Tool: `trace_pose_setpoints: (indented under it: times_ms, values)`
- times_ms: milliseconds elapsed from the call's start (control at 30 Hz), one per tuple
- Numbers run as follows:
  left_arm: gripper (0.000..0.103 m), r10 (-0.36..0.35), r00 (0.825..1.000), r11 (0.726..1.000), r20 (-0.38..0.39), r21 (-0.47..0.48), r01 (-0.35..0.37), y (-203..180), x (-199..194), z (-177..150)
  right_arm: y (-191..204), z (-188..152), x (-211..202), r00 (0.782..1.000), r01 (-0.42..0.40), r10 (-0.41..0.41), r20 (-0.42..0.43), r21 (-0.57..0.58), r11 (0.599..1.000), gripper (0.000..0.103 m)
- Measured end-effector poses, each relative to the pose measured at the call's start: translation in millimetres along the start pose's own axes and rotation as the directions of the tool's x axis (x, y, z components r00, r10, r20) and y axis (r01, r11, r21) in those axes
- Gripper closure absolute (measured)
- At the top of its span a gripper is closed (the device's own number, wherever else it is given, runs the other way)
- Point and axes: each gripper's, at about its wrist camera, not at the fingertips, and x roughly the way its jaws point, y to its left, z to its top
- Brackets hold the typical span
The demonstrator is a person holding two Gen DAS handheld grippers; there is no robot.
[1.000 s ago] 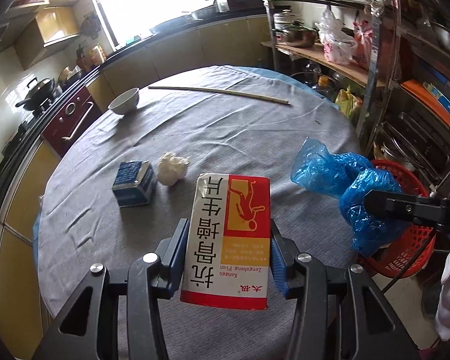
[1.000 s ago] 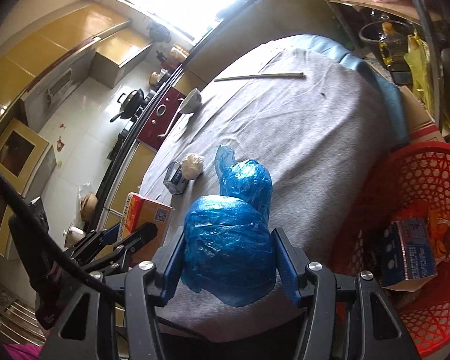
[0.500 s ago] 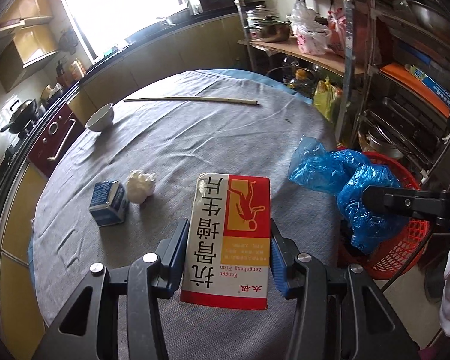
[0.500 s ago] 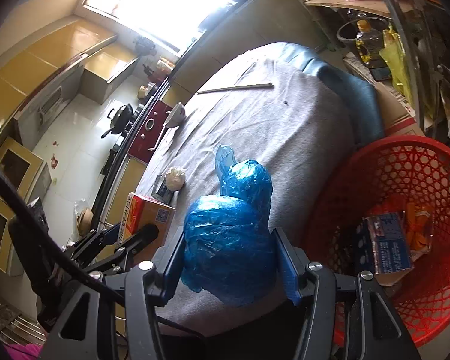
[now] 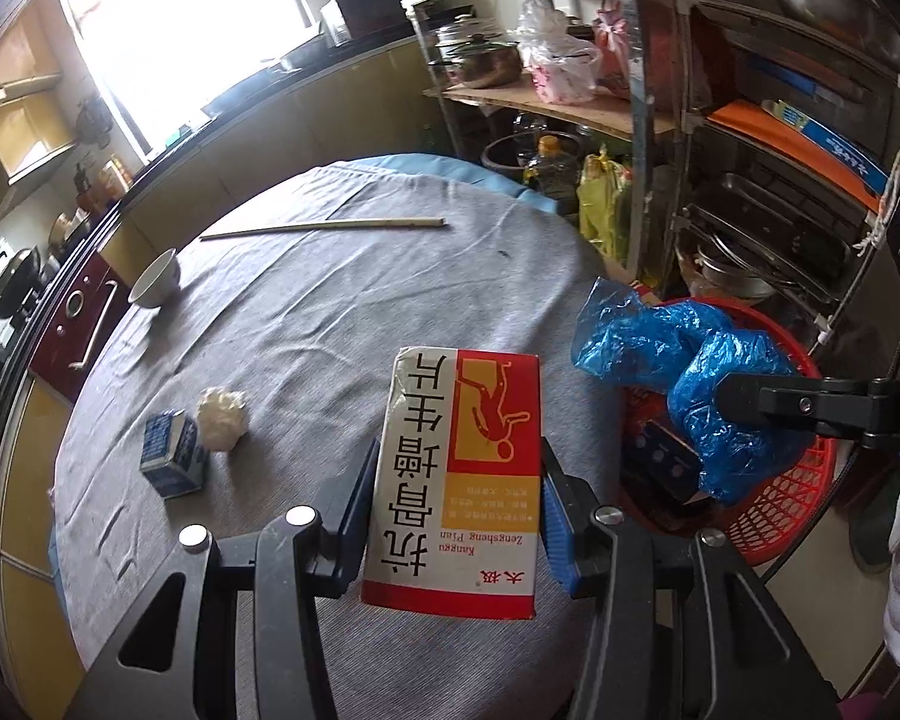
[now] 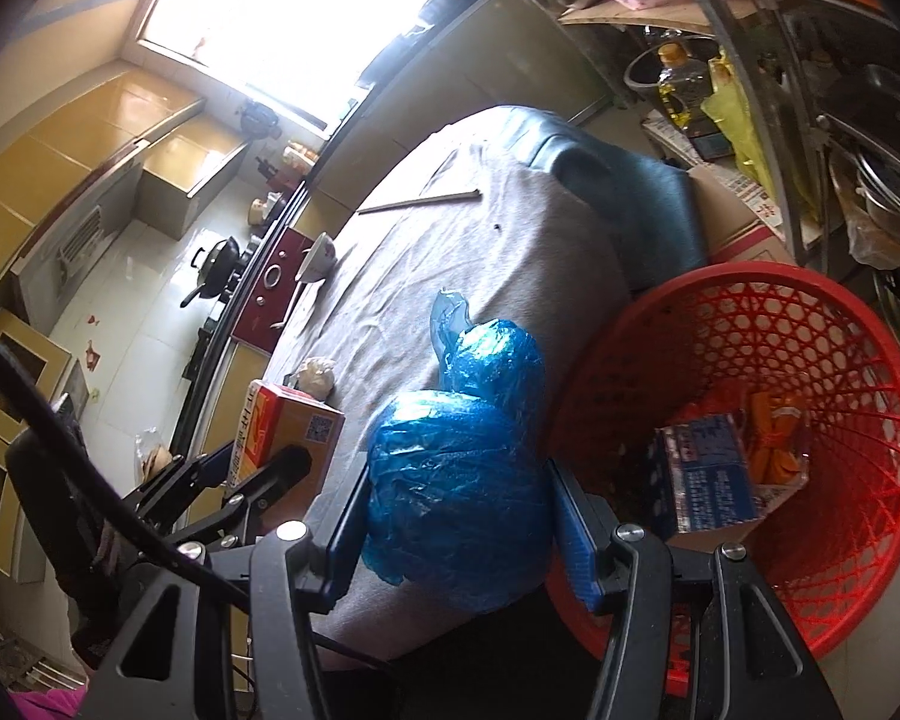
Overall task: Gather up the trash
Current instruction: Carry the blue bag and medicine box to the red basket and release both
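We hold the blue plastic bag (image 6: 459,480) clamped in the right gripper (image 6: 456,516), at the near rim of the red basket (image 6: 810,312). Left gripper (image 5: 456,510) is closed on the red-and-yellow medicine box (image 5: 456,480), beside the basket and over the table (image 5: 330,312). Step: carrying to drop. Next, likely: shift each load over the basket, open the jaws. Only the right wrist view shows the basket's contents, a blue carton (image 6: 705,474); the left alone shows the small blue box (image 5: 171,459) left on the table, and the paper wad (image 5: 223,419) touching it.

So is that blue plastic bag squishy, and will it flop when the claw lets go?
Probably squishy: the blue plastic bag looks crinkled and bulges between the right claw fingers. Likely light, since its loose tail sticks up. It should drop softly into the red basket, not roll.
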Motion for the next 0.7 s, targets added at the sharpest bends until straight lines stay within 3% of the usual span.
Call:
trace_pose_setpoints:
  times_ms: [700]
  values:
    - [0.052,-0.088,0.996,0.987,-0.01,0.137,0.088,-71,18,27,-62,-3,-55,0.989,0.113,-0.122,0.079,0.108,0.988,0.044]
